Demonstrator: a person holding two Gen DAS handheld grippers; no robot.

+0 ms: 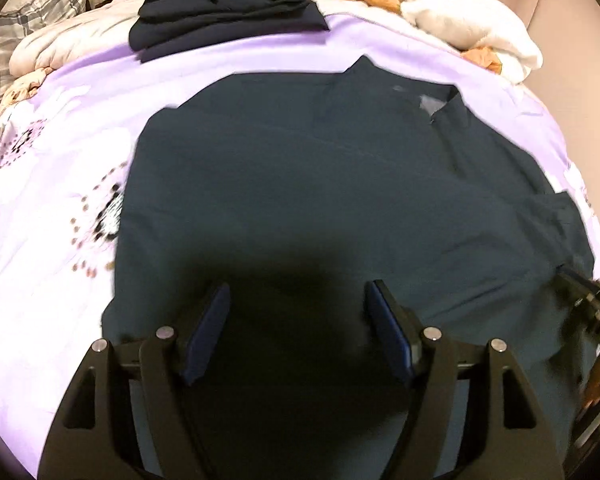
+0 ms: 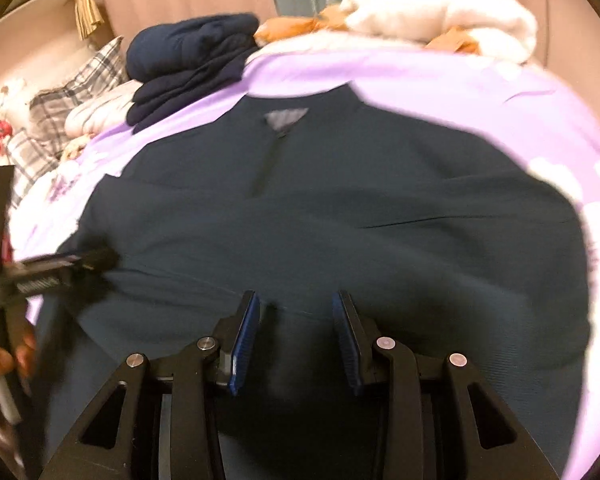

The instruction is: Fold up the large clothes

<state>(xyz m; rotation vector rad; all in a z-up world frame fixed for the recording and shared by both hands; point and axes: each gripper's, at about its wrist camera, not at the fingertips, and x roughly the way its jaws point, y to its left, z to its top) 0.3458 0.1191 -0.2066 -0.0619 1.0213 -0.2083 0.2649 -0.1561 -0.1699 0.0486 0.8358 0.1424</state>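
I am holding both tools released over the dark shirt (image 1: 320,184), lying flat mid-bed on the purple sheet (image 1: 60,208). Left tool (image 1: 296,332) and right tool (image 2: 296,340) should pinch the near hem evenly, then fold toward the collar.

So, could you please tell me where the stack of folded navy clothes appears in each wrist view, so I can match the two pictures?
Left wrist view: the stack of folded navy clothes sits at top centre, beyond the dark teal garment spread on the lilac sheet.
Right wrist view: the stack is at upper left, behind the garment's left shoulder.
Shared landmark: the fluffy white blanket, to the right of the stack in both.
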